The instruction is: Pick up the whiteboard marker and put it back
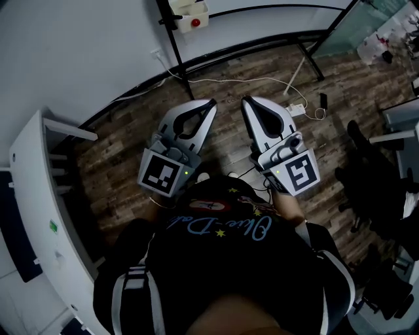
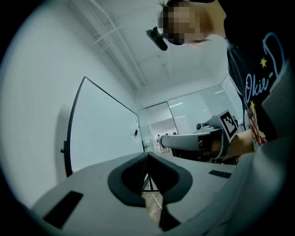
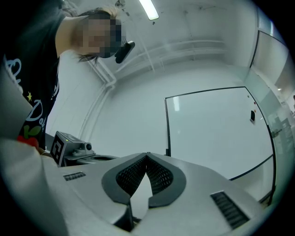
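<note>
I cannot make out a whiteboard marker in any view. A whiteboard [image 2: 106, 133] on a black stand hangs ahead in the left gripper view, and the whiteboard [image 3: 212, 133] also fills the right gripper view. A small white tray [image 1: 190, 14] with a red spot sits on the stand at the top of the head view. My left gripper [image 1: 211, 103] and right gripper [image 1: 245, 101] are held side by side before my chest, above the wood floor. The left gripper [image 2: 147, 156] is shut with nothing in it. The right gripper [image 3: 147, 156] is shut and empty too.
The stand's black legs [image 1: 177, 52] cross the floor ahead. A white cable with an adapter [image 1: 298, 108] lies on the floor to the right. A white shelf unit [image 1: 39, 196] stands at the left, and dark chairs [image 1: 380, 190] at the right.
</note>
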